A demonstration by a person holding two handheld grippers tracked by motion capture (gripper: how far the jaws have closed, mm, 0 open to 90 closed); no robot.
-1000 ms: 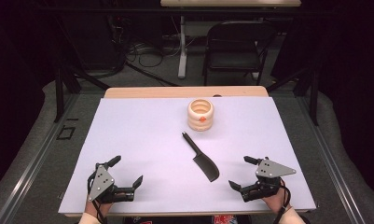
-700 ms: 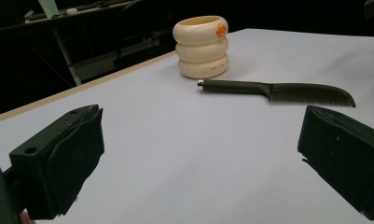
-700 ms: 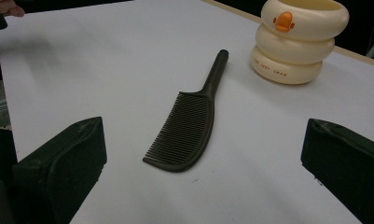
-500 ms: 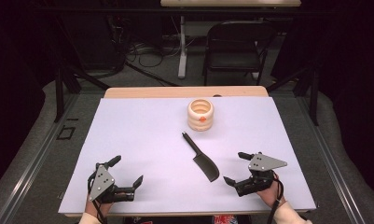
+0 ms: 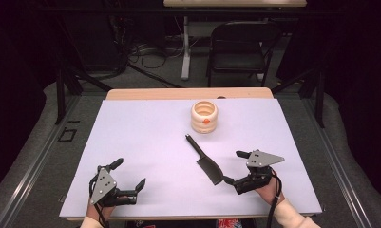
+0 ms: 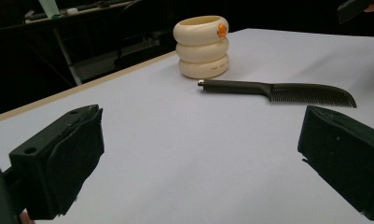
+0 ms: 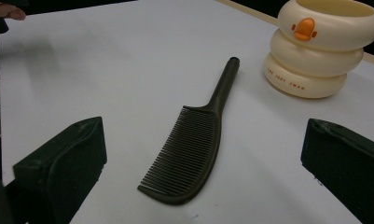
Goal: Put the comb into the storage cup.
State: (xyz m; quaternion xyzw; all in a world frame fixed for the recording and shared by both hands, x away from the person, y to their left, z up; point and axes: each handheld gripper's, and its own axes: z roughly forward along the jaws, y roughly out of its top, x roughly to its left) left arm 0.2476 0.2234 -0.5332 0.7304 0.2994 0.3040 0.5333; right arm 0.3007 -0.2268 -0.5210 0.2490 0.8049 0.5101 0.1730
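Observation:
A dark comb (image 5: pixel 204 160) (image 7: pixel 194 144) (image 6: pixel 278 91) lies flat on the white table, its handle pointing toward the far side. Behind it stands a cream ribbed holder (image 5: pixel 204 116) (image 7: pixel 322 46) (image 6: pixel 202 45) with a small orange duck bill on its rim. My right gripper (image 5: pixel 235 167) (image 7: pixel 203 177) is open, low over the table just right of the comb's toothed end, with the teeth lying between its jaws in the right gripper view. My left gripper (image 5: pixel 128 175) (image 6: pixel 198 158) rests open near the front left edge, empty.
The white sheet (image 5: pixel 145 137) covers the wooden table (image 5: pixel 188 93). A dark folding chair (image 5: pixel 238 45) and cables stand on the floor beyond the far edge. Metal rails run along both sides of the table.
My right gripper has moved left toward the comb's toothed end and turned to face it. The left gripper has stayed in place.

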